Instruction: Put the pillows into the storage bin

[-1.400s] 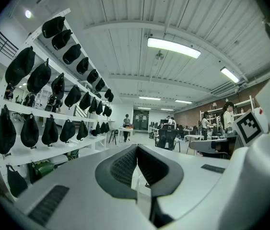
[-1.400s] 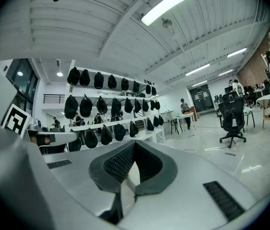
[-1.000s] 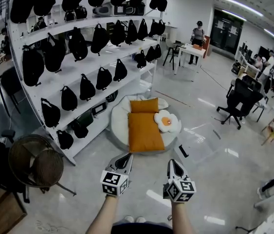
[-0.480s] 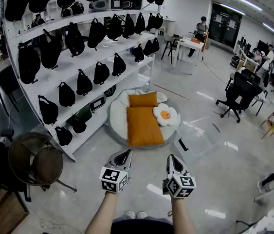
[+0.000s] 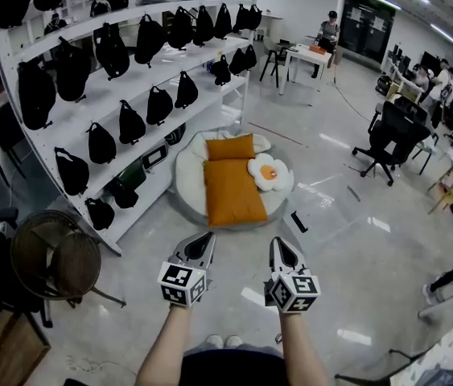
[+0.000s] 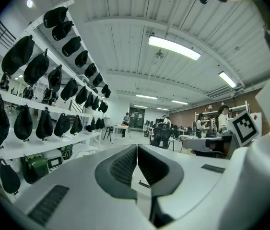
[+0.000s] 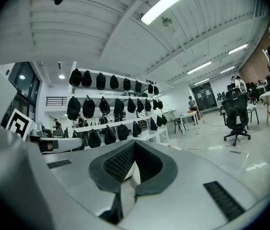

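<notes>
On the floor ahead lies a round white cushion (image 5: pixel 187 185) bearing a long orange pillow (image 5: pixel 232 193), a smaller orange pillow (image 5: pixel 230 146) behind it and a fried-egg pillow (image 5: pixel 269 173) at its right. Both grippers hover side by side well short of them. My left gripper (image 5: pixel 203 239) is shut with nothing in it, and in the left gripper view its tips (image 6: pixel 136 146) meet. My right gripper (image 5: pixel 277 242) is shut and empty too, its tips (image 7: pixel 135 143) touching in the right gripper view. No storage bin shows in any view.
A tall white shelf rack (image 5: pixel 113 95) hung with black bags runs along the left. A round woven chair (image 5: pixel 55 257) stands at the near left. A small dark object (image 5: pixel 298 221) lies on the floor right of the cushion. Office chairs (image 5: pixel 385 139), desks and people fill the right and back.
The cushion and pillows sit higher in the head view than before, and the shelf rack has slid up and left. Both grippers keep their places, still shut.
</notes>
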Demonstrator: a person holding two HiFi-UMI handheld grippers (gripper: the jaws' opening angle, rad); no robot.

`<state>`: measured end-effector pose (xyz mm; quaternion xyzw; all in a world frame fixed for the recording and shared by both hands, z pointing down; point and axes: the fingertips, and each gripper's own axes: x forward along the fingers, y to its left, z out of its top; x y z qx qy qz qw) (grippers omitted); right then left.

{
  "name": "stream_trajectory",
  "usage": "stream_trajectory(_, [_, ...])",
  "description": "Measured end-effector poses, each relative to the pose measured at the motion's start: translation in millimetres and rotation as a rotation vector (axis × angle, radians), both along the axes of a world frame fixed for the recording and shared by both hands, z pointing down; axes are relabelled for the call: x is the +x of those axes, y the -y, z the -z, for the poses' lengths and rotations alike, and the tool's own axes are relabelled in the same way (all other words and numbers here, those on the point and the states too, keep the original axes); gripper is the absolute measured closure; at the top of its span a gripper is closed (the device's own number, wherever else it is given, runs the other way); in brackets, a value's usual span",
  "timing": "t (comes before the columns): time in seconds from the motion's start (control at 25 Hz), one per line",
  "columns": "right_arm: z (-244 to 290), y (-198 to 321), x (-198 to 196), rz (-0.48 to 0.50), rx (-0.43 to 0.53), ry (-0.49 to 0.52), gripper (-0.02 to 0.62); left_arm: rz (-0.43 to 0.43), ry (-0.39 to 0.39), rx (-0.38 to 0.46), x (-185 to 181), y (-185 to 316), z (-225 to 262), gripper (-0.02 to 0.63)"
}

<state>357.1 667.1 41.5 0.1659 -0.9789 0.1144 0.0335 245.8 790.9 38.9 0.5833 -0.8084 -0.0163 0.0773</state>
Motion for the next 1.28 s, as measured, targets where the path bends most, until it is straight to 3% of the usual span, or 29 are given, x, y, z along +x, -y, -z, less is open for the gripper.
stream_trajectory(0.36, [-3,-3,-9,0.015,-0.031,0.011,0.587,-0.021,-0.027,-0.008,-2,4,-10,0.582])
stream_trajectory(0.44, [-5,-2,-11,0.017,-0.047,0.015,0.524,-0.017,-0.039,0.001,-6,3,-12,0.577])
stream_trajectory(0.6, [-12,1,-16,0.008,-0.068,0.007,0.445,-0.017,-0.064,0.007,-15,4,-17,0.452])
stream_trajectory(1.28, [-14,1,-34,-0.041,-0.093,0.039,0.423,-0.049,-0.033,0.015,-45,6,-12,0.442])
